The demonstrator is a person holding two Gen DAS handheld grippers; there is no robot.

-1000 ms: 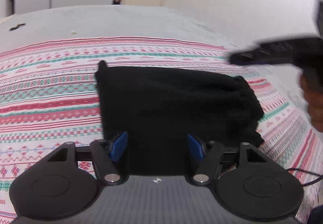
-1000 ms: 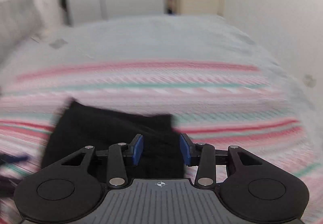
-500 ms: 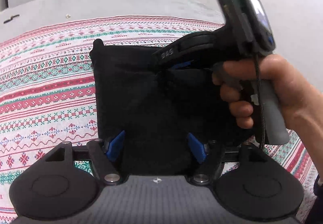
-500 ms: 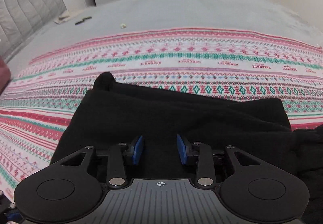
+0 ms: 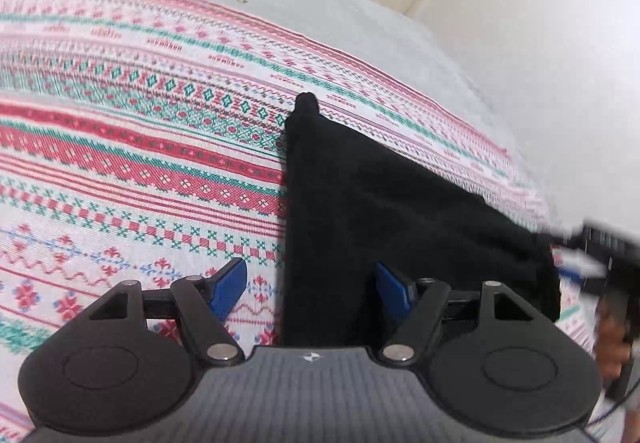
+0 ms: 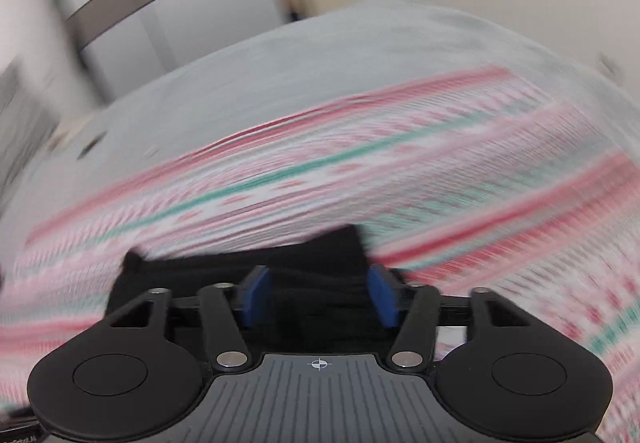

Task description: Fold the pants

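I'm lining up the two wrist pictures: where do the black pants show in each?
Left wrist: the black pants fill centre to lower right, one corner pointing up.
Right wrist: black pants low centre, blurred, just beyond the fingers.
Shared landmark: the striped blanket under them.

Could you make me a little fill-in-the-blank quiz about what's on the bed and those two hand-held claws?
1. The folded pants are ____ in colour.
2. They lie on a patterned blanket striped in red, white and ____.
3. The pads of the left gripper and the right gripper are ____ in colour.
4. The edge of the pants sits ____ the left gripper's two fingers.

Missing words: black; green; blue; between
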